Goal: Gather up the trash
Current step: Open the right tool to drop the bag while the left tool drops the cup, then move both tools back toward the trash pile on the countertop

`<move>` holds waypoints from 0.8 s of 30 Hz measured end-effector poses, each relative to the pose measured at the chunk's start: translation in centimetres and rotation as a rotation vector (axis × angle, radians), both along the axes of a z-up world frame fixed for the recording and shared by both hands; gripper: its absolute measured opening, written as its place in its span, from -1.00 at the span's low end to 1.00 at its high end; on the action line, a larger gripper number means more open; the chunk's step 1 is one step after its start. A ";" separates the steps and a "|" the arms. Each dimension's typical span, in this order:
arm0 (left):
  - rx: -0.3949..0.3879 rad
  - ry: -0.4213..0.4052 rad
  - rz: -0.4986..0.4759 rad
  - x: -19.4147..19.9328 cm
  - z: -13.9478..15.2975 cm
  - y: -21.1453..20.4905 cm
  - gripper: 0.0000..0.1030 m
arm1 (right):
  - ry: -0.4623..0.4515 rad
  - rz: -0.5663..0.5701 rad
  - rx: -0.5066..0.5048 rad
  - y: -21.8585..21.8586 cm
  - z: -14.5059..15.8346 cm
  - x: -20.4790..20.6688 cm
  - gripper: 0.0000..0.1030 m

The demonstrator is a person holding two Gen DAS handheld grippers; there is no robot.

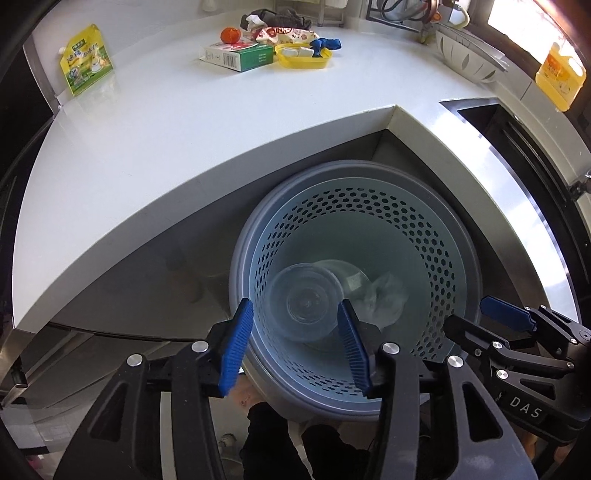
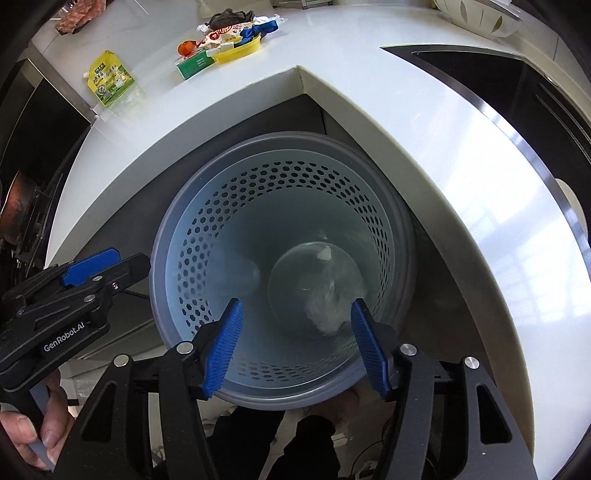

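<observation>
Your landmark is the perforated bin (image 1: 354, 258), standing on the floor in the inner corner of the white surface (image 1: 184, 122), its grey rim close under the surface's edge on the far side and clear on the near side. Your left gripper (image 1: 295, 343) hangs over the bin's near rim, jaws parted about halfway with nothing between the blue pads; a clear plastic cup (image 1: 306, 299) lies on its side down in the bin, below and between the pads but untouched by them. Your right gripper (image 2: 295, 350) hangs over the same near rim just beside the left, jaws somewhat wider, also empty; below it in the bin sit a clear round lid (image 2: 317, 280) and crumpled white paper (image 2: 328, 314). The bin mouth is open and unobstructed; the two grippers sit side by side with only a narrow gap between them. Beyond the bin, far back on the surface, the remaining trash clusters together: a green and white box (image 1: 240, 55), a yellow tray (image 1: 303, 57), an orange fruit-like ball (image 1: 229, 36), printed wrappers (image 1: 288, 35) and something blue (image 1: 327, 43). A yellow-green pouch (image 1: 85, 59) stands apart, well left of that cluster near the surface's far edge. Right of the bin, a dark sink (image 2: 480, 70) cuts into the surface.
</observation>
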State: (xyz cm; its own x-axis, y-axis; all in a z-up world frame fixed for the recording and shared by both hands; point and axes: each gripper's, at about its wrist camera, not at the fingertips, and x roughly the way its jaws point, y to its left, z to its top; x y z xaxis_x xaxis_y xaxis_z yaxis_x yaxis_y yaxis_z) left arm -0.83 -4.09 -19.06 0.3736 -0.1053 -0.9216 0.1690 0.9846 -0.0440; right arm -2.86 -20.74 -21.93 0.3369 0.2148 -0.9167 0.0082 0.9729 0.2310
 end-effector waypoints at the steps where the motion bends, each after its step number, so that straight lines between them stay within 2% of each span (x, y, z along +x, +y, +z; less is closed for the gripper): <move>1: 0.001 0.000 0.002 0.0 0.1 0.1 -0.09 | -0.001 0.000 0.001 0.0 0.0 0.0 0.13; 15: -0.007 -0.012 0.024 -0.4 1.3 0.3 0.04 | -0.008 0.007 0.017 -0.3 0.9 -0.5 0.13; 24: -0.013 -0.064 0.041 -0.6 4.1 0.2 0.18 | -0.050 0.006 0.020 -1.3 3.3 -1.0 0.18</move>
State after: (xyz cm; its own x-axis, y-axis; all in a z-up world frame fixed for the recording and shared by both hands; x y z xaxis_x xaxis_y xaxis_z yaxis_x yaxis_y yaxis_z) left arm -1.45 -3.92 -14.96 0.4363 -0.1011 -0.8941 0.1319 0.9901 -0.0476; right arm -3.82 -22.06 -18.66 0.3804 0.2346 -0.8946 -0.0095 0.9682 0.2499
